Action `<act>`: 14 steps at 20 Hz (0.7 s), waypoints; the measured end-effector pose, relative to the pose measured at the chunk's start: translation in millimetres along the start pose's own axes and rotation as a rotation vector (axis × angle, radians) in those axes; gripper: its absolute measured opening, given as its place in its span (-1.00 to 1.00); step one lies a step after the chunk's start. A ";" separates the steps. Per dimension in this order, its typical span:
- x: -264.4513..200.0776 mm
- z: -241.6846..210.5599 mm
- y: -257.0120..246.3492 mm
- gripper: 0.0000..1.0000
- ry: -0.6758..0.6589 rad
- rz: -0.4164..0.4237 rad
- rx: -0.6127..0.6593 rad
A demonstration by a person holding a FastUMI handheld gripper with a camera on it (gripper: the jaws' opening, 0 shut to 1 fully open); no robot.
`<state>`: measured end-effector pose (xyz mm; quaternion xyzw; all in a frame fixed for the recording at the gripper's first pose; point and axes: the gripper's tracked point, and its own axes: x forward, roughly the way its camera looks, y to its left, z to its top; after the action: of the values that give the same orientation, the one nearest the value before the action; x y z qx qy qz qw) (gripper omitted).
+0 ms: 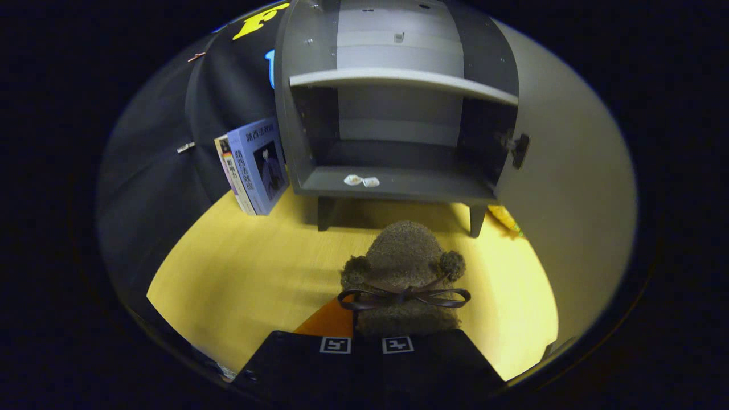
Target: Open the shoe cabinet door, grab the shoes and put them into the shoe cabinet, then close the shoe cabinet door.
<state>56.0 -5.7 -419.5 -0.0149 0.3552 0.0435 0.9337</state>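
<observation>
The wooden tabletop (239,279) spreads yellow under everything here, lit brightest just ahead of the gripper. On it stands the grey shoe cabinet (398,188) on short legs, its front open, one shelf (398,80) crossing the upper part and the lower compartment bare except for two small white packets (362,181) lying near the front lip of the cabinet floor. The cabinet door (564,182) is swung wide to the right, its pale inner face turned this way, with a dark hinge plate (519,149) where it meets the cabinet's side wall. Left of the cabinet a couple of books (256,165) stand leaning against its outer wall, covers tilted outward. Low behind the cabinet's right leg, against the door's foot, a small yellow object (506,217) peeks out; what it is cannot be told.

The shoe (405,267) is a fuzzy brown slipper with two pom-poms and a thin dark bow across it, pointing toward the cabinet's lower compartment and well short of it. The gripper (365,345) has its fingers drawn together on the slipper's near end, clamping it. An orange patch (327,322) shows beside the slipper, just left of the fingers
</observation>
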 end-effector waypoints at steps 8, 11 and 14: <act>-54.6 82.9 2.6 -0.90 -0.071 0.015 0.005; -70.8 112.1 1.9 -0.90 -0.092 0.013 0.017; -81.1 142.9 0.2 -0.90 -0.113 0.005 0.025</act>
<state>90.2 -2.8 -258.8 0.0000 0.3024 0.0423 0.9522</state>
